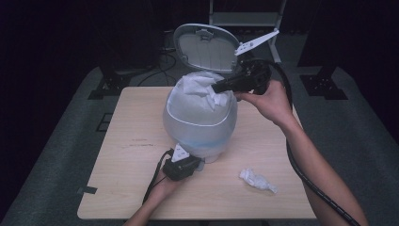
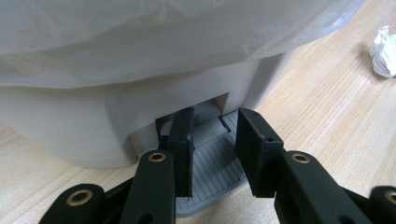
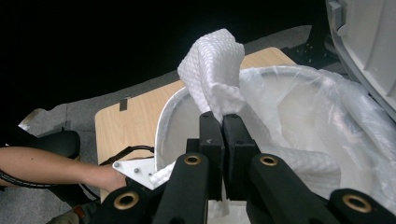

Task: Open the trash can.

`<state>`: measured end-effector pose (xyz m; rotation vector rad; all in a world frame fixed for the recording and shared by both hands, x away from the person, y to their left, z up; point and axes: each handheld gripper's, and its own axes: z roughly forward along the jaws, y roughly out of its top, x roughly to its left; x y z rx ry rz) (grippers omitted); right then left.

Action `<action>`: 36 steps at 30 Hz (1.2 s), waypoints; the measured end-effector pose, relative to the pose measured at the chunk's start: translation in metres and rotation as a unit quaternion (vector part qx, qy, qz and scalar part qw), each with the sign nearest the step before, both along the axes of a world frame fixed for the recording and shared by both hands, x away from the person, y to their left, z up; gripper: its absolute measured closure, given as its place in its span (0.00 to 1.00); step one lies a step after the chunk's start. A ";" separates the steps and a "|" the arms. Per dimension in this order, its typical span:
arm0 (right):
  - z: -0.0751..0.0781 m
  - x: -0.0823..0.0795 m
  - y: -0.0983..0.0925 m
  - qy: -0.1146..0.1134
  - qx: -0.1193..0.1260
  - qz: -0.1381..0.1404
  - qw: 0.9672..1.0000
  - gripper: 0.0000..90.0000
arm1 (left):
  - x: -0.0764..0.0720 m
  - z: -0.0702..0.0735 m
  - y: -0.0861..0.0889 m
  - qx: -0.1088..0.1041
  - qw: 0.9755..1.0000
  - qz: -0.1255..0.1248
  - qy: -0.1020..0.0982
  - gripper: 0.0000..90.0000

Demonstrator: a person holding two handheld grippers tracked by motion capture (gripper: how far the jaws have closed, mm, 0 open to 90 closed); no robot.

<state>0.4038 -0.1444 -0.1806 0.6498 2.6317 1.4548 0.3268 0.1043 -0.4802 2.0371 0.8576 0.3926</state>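
A white pedal bin [image 1: 200,125] lined with a clear plastic bag [image 3: 327,116] stands mid-table with its lid [image 1: 204,47] tipped up and back. My right gripper [image 1: 217,88] hovers over the bin's mouth, shut on a white paper towel [image 3: 212,60] that sticks up past its jaws [image 3: 223,126]. At the foot of the bin, my left gripper [image 1: 200,165] rests low on the table. Its jaws stand open [image 2: 217,149] over the grey ribbed pedal [image 2: 212,170]. Whether they press on the pedal I cannot tell.
A crumpled white tissue [image 1: 256,180] lies on the wooden table [image 1: 131,141] at the front right, also visible as the crumpled tissue [image 2: 384,49] beyond the bin's base. Dark floor and stand legs surround the table.
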 end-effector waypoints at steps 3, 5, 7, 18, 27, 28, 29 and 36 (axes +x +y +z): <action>-0.003 0.002 0.003 0.004 -0.002 -0.001 1.000 0.97 | 0.000 0.000 0.000 0.000 1.000 0.000 0.000 0.75; -0.007 0.005 0.005 0.007 -0.004 -0.002 1.000 0.97 | 0.000 0.000 0.000 0.000 1.000 0.000 0.000 0.75; -0.009 0.007 0.006 0.009 -0.004 -0.003 1.000 0.97 | 0.000 0.000 0.000 0.000 1.000 0.000 0.000 0.75; -0.016 0.012 0.011 0.015 -0.009 -0.007 1.000 0.96 | 0.000 0.000 0.000 0.000 1.000 0.000 0.000 0.75; -0.024 0.016 0.013 0.026 -0.011 -0.010 1.000 0.90 | 0.000 0.000 0.000 0.000 1.000 0.000 0.000 0.75; -0.024 0.016 0.013 0.027 -0.009 -0.011 1.000 0.89 | 0.000 0.000 0.000 0.000 1.000 0.000 0.001 0.75; -0.024 0.017 0.012 0.027 -0.009 -0.012 1.000 0.88 | 0.000 0.000 0.000 0.000 1.000 0.000 0.000 0.75; -0.023 0.016 0.010 0.027 -0.006 -0.013 1.000 0.84 | 0.000 0.000 0.000 0.000 1.000 0.000 0.000 0.75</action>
